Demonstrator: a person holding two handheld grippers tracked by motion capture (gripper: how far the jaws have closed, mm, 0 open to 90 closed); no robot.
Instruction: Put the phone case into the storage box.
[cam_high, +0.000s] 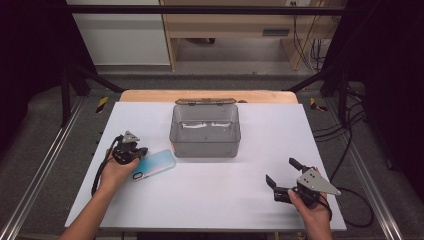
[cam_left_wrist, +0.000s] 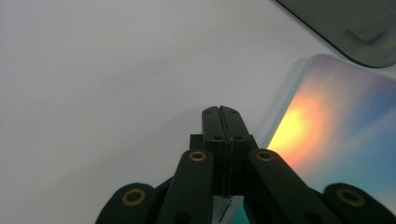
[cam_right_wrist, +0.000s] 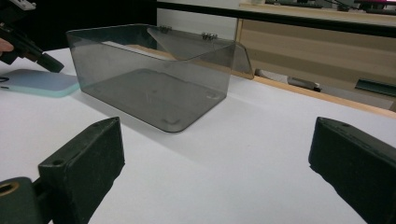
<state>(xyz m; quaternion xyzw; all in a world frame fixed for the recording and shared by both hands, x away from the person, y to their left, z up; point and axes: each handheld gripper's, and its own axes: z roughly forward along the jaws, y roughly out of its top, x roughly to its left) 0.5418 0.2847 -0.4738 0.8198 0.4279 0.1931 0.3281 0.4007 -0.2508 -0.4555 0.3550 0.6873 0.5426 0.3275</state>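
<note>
Jaws clenched on my left gripper, nothing between them, tip just beside the pale blue flat phone lying left of the smoky clear plastic box. Left gripper view: phone right of the tips. Right gripper: jaws wide, phone far left.

phone case: pale blue-orange gradient | box: smoky grey | table: white
</note>
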